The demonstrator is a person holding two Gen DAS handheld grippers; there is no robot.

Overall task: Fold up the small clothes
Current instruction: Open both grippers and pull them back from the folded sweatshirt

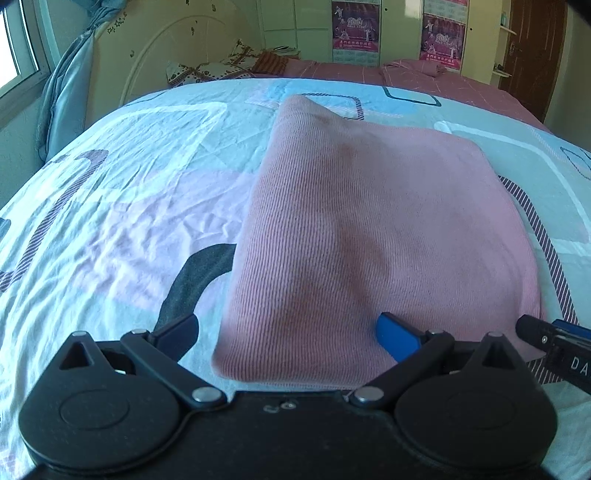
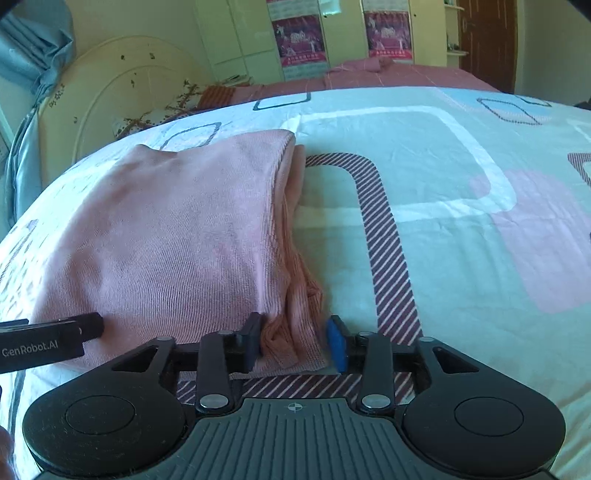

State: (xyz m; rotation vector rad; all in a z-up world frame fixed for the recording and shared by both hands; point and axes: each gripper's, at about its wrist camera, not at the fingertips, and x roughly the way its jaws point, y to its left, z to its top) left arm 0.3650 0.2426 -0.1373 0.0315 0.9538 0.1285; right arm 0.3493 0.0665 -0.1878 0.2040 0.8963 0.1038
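A pink ribbed garment (image 1: 369, 221) lies folded into a thick rectangle on the patterned bed sheet (image 1: 110, 221). My left gripper (image 1: 286, 332) stands wide open over the garment's near left corner; the fingers straddle it without pressing. In the right wrist view the garment (image 2: 166, 240) shows its stacked layers along the right edge. My right gripper (image 2: 295, 338) is partly open around the near end of that layered edge, with the cloth lying loosely between the pads. Each view shows a finger of the other gripper, the right one (image 1: 554, 343) and the left one (image 2: 51, 339).
The sheet (image 2: 461, 258) stretches on to the right of the garment. A cream headboard (image 2: 122, 92) and a patterned pillow (image 1: 207, 70) lie at the far left. Beyond are a pink bed (image 1: 424, 74), a wardrobe with posters (image 1: 354, 29) and a brown door (image 1: 535, 48).
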